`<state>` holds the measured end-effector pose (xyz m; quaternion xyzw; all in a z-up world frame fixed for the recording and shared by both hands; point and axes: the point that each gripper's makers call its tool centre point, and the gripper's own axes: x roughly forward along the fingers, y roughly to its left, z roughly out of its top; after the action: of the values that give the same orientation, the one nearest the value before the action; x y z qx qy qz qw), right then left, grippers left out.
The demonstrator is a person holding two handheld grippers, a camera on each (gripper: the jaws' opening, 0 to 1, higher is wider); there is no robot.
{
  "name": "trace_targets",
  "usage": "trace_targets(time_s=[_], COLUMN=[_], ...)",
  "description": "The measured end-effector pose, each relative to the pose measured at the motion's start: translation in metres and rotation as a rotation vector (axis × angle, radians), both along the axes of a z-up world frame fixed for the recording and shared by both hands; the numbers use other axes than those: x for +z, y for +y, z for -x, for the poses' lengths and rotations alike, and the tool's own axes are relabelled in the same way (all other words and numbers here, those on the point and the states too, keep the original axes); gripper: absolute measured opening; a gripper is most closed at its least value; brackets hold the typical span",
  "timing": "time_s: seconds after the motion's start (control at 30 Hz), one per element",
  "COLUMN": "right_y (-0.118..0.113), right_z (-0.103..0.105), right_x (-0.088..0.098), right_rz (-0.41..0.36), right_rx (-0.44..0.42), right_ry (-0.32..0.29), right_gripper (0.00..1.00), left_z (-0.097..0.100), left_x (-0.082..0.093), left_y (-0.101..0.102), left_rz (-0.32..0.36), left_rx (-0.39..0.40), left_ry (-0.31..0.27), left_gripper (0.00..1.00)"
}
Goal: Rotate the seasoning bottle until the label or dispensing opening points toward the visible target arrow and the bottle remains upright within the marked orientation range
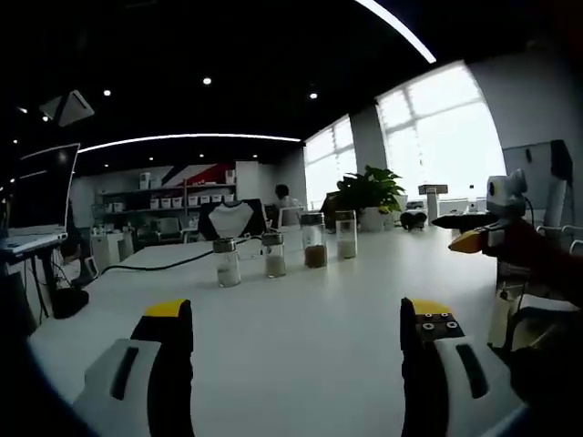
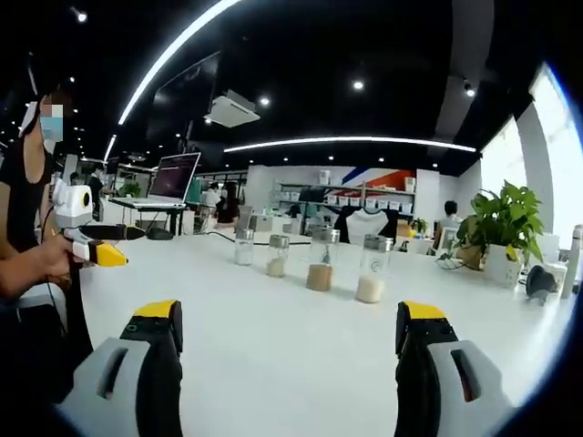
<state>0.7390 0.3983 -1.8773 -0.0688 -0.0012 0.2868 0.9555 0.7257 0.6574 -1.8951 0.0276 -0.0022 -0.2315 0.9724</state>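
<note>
Several glass seasoning bottles with metal caps stand upright in a row on the white table (image 1: pixel 301 300). In the left gripper view they run from a white-powder bottle (image 1: pixel 226 262) to a brown-spice bottle (image 1: pixel 314 242) and a taller bottle (image 1: pixel 346 234). In the right gripper view the brown-spice bottle (image 2: pixel 321 260) stands beside a white-powder bottle (image 2: pixel 372 269). My left gripper (image 1: pixel 296 323) is open, well short of the row, with nothing between its jaws. My right gripper (image 2: pixel 288 328) is open too, also back from the bottles. A hand holds the right gripper (image 1: pixel 478 238) at the table's right; the left gripper (image 2: pixel 96 251) is at the left.
A potted plant (image 1: pixel 369 193) and a small dark object (image 1: pixel 413 219) sit at the far end of the table. A black cable (image 1: pixel 159 264) runs across the table behind the bottles. A laptop (image 2: pixel 175 178) is on a stand at the left. Shelves and a seated person are in the background.
</note>
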Motion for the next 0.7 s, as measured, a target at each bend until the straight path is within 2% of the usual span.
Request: trace_targets(time_s=[0.23, 0.7], right_y=[0.0009, 0.0037], right_z=[-0.0002, -0.0032], right_x=[0.0012, 0.0044], right_rz=[-0.019, -0.030], right_rx=[0.004, 0.021], right_ry=[0.003, -0.001], right_gripper=[0.99, 0.99], left_z=[0.0048, 0.0040], left_x=[0.0065, 0.0016], left_y=[-0.0058, -0.0052], left_rz=[-0.018, -0.021], left_rx=[-0.008, 0.004], left_ry=[-0.021, -0.013], left_gripper=[1.00, 1.00])
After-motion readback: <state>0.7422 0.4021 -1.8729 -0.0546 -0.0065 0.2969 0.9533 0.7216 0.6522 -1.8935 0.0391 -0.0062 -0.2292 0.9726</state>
